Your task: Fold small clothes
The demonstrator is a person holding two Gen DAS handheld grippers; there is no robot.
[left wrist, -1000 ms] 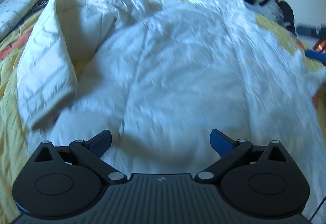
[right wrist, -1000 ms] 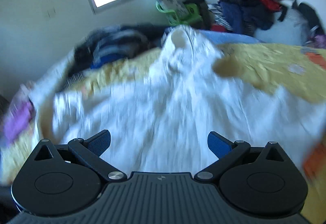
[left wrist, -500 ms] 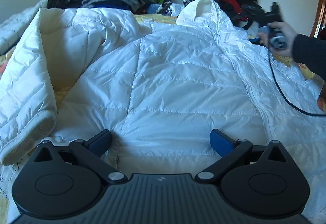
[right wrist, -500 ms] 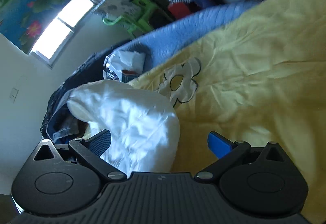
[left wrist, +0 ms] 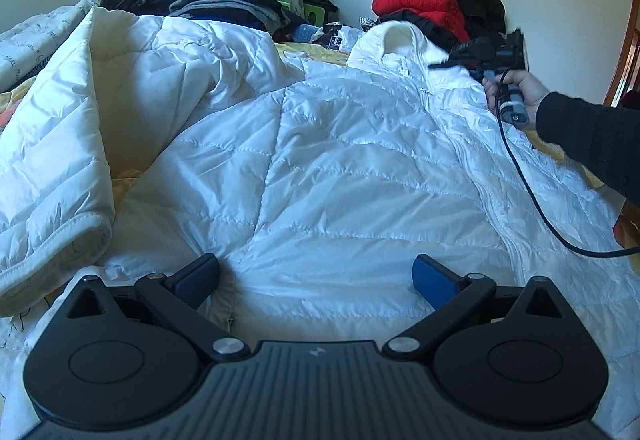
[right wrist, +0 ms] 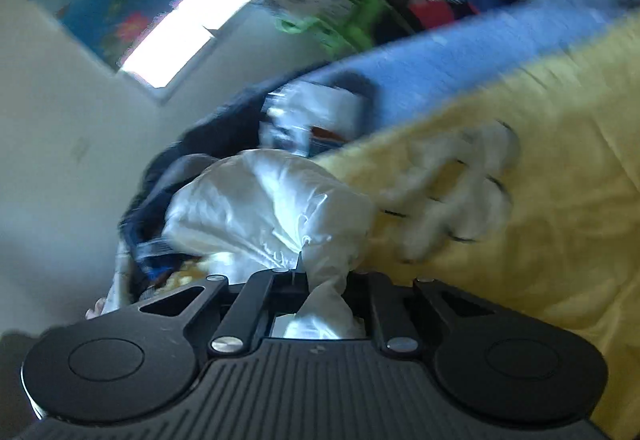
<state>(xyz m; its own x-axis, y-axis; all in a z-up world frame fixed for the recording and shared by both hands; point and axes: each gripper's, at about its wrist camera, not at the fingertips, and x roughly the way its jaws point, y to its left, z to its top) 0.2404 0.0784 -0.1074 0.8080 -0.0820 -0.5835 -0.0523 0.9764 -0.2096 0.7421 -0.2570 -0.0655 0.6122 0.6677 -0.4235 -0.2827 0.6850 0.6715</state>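
Your left tool [left wrist: 316, 274]: jaws wide, holding nothing, low centre of frame over the hem | your right tool [right wrist: 320, 276]: jaws have just been closing, pinched on white fabric near the collar | white puffer jacket [left wrist: 340, 168]: spread across the yellow bed cover [right wrist: 540, 168], one sleeve at left of frame.

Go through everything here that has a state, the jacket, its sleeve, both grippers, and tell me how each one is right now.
White jacket: spread on the yellow bedspread, unfolded.
Left sleeve: lying out to the side, cuff free.
Left gripper: open, over the hem, gripping nothing.
Right gripper: just closed, shut on jacket fabric near the collar.
Clothes pile: heaped, unfolded.
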